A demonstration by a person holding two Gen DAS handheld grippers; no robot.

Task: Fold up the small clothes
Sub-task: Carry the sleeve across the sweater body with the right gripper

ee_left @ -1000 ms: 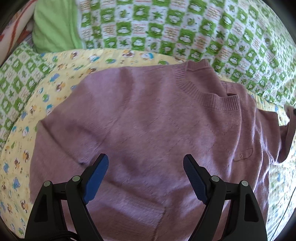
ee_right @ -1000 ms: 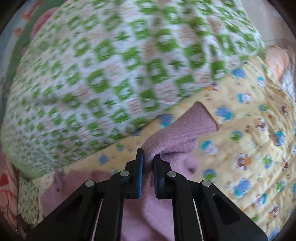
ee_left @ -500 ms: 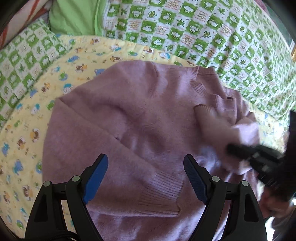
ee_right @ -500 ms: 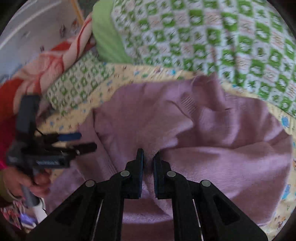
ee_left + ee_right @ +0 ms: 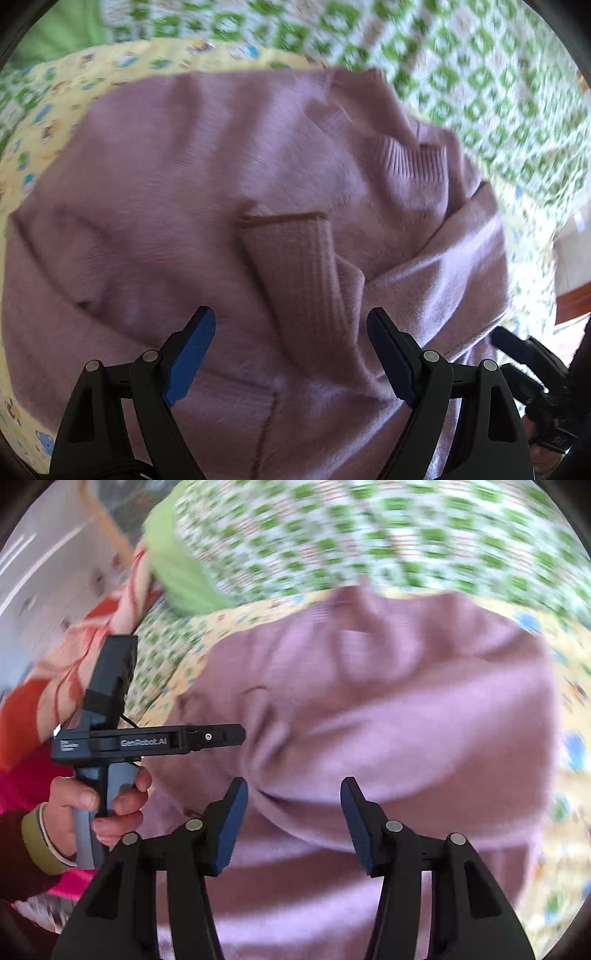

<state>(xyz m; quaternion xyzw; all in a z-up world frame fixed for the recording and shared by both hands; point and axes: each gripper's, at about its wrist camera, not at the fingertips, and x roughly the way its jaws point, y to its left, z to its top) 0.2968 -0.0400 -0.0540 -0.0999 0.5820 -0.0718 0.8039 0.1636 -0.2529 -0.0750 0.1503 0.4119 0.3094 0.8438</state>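
Only the left wrist view shows the ribbed cuff (image 5: 295, 258) folded across the mauve sweater (image 5: 166, 184), while the right wrist view shows the left gripper (image 5: 236, 734) released, and the right gripper (image 5: 293, 812) opening, empty.

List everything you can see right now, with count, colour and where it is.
sweater: one, mauve, spread on the yellow sheet, a ribbed cuff folded over its middle
sheet: one, yellow with cartoon animals, under the sweater
quilt: one, green and white checks, behind the sweater
blanket: one, red and peach, far left in the right wrist view
left gripper: one, black with blue pads, open above the sweater
right gripper: one, black with blue pads, jaws opening, nothing pinched
left hand: one, holding the left gripper's handle
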